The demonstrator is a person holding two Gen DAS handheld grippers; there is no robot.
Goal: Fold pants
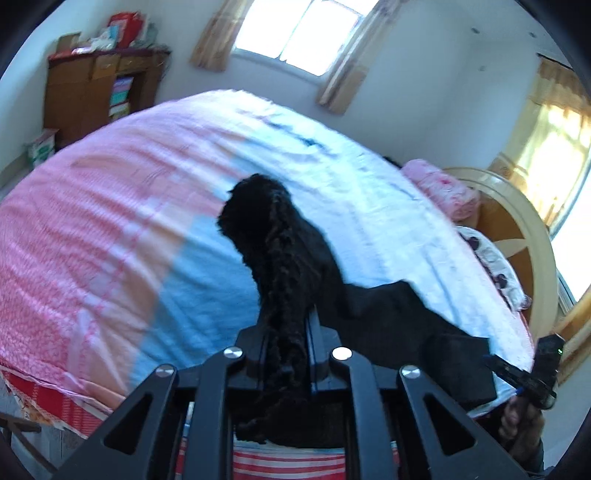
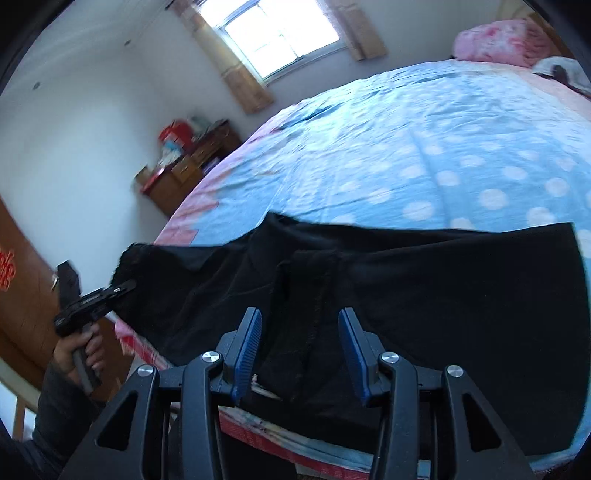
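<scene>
Black pants [image 2: 443, 295] lie spread along the near edge of the bed. My left gripper [image 1: 286, 332] is shut on one end of the pants [image 1: 273, 236] and holds it lifted above the bed, the fuzzy inner side showing. It also shows in the right wrist view [image 2: 122, 288] at the left, gripping that end. My right gripper [image 2: 299, 332] is open, its blue pads on either side of a fold of the pants near the bed edge. It also shows in the left wrist view [image 1: 532, 373] at the lower right.
The bed sheet [image 2: 406, 147] is blue with white dots, pink at the far side [image 1: 74, 221]. A pink pillow [image 1: 443, 188] and wooden headboard [image 1: 517, 229] stand at the right. A wooden cabinet [image 1: 92, 92] stands by the wall, under a window [image 1: 295, 29].
</scene>
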